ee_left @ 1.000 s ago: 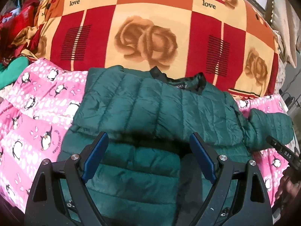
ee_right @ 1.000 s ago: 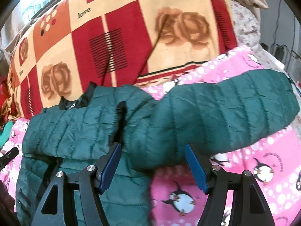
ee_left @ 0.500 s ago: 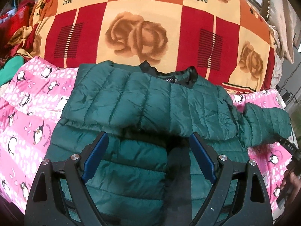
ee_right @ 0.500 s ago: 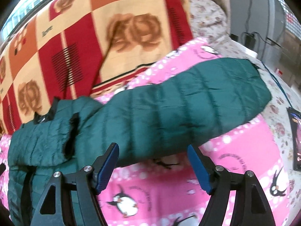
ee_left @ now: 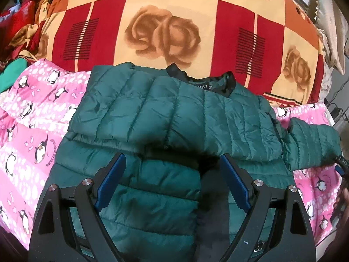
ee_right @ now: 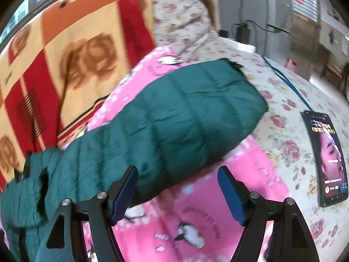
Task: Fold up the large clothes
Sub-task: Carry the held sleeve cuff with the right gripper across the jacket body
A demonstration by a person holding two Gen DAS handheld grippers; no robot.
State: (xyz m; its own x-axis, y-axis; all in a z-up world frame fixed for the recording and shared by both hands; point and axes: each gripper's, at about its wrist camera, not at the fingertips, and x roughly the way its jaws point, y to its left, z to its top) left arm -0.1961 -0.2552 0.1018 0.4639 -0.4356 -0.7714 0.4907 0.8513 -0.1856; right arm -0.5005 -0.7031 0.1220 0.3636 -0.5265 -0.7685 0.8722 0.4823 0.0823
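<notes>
A dark green quilted puffer jacket (ee_left: 174,120) lies on a pink penguin-print blanket (ee_left: 32,131), collar away from me. One sleeve is folded across its chest. My left gripper (ee_left: 172,170) is open and empty, above the jacket's lower front. The other sleeve (ee_right: 174,122) stretches out to the right over the blanket. My right gripper (ee_right: 177,181) is open and empty, just in front of that sleeve's lower edge. The right gripper's edge shows at the far right of the left wrist view (ee_left: 341,166).
A big red, orange and cream rose-print quilt (ee_left: 165,28) is heaped behind the jacket. A lit phone (ee_right: 327,159) lies on the floral sheet (ee_right: 283,100) to the right. Clothes are piled at far left (ee_left: 15,39). Cables and a charger (ee_right: 242,30) sit at the back right.
The right gripper has swung right along the outstretched sleeve toward its cuff, bringing the phone into view. The left gripper has shifted slightly over the jacket. Both stay open.
</notes>
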